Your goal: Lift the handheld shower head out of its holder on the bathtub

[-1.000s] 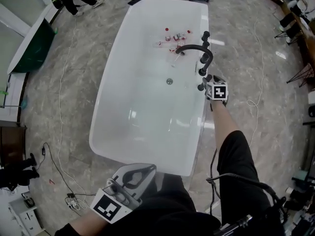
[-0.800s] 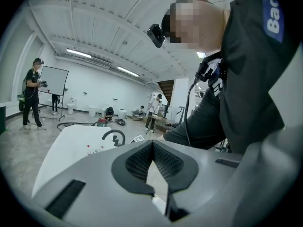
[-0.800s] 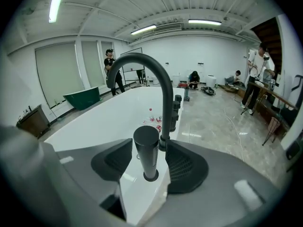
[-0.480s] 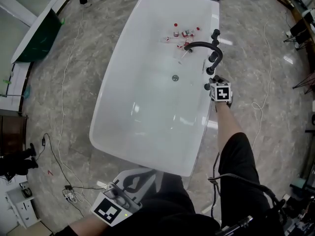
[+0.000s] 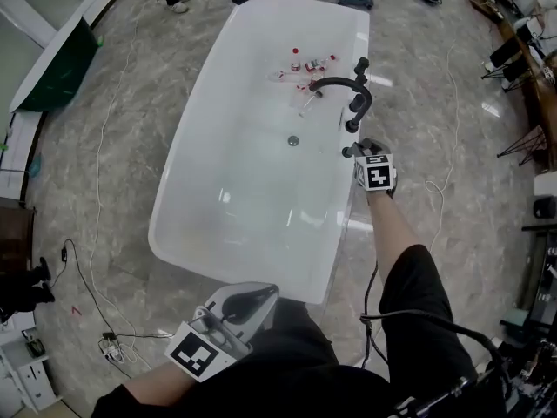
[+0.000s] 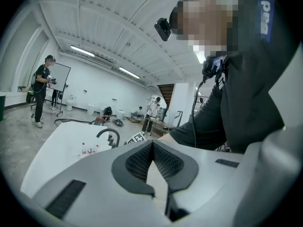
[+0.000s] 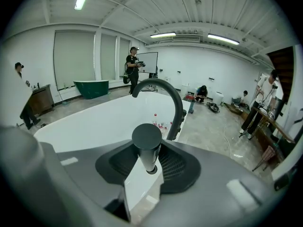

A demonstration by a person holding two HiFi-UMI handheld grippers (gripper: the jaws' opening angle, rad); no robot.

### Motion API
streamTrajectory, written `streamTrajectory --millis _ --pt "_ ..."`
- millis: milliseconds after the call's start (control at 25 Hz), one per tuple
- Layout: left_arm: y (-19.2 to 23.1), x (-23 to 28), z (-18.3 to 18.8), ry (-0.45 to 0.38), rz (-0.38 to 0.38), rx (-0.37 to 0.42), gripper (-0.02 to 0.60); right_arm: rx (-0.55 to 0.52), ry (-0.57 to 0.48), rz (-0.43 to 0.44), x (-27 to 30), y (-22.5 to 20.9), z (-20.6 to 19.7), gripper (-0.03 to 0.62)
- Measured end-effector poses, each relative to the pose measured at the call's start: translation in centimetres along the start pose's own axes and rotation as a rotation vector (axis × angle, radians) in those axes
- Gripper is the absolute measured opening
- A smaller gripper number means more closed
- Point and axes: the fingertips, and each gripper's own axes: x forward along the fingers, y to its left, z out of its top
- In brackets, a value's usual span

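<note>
Gripping the handheld shower head (image 7: 147, 143), the right gripper (image 7: 147, 161) has its jaws clamped on the black stem just below the round flat cap; those jaws have just been closing, and the stem sits squarely between the ribbed pads (image 7: 176, 164). The stem's lower end shows bare and round beneath the pads, with the white rim of the bathtub (image 7: 94, 122) behind it. Whether that end is fully clear of its holder cannot be told from here. Just beyond the cap rises the black arched faucet (image 7: 176, 103), its spout curving over the tub.

From the head view the right gripper (image 5: 355, 152) reaches out at the tub's right rim, its marker cube facing up, and the shower head (image 5: 347, 152) shows as a small dark knob at its tips, near the faucet (image 5: 341, 84) and on the person's side of it. The bathtub (image 5: 252, 198) is white and oval, with a drain (image 5: 293, 140) in its floor and a scatter of small bottles (image 5: 309, 63) at the far end, under the spout.

The left gripper (image 5: 258, 298) is held low, close to the person's body, beside the near end of the tub and well apart from the faucet. In the left gripper view its jaws are together, the pads meeting at their tips with nothing between them (image 6: 151, 148).

A dark green tub (image 5: 54, 70) stands on the marble floor to the far left
</note>
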Motion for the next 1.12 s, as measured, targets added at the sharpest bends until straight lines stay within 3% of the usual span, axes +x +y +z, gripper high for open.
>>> streamTrajectory --millis 360,1120 --pt "-3.4 -1.8 2.0 -0.073 -0.097 0.020 0.005 0.010 -0.041 -0.007 -8.3 2.3 0.5 0.132" --pt "-6.7 -9.2 5.2 -0.168 -0.171 0.078 0.005 0.086 -0.116 -0.020 -21.6 11.1 0.2 0.132"
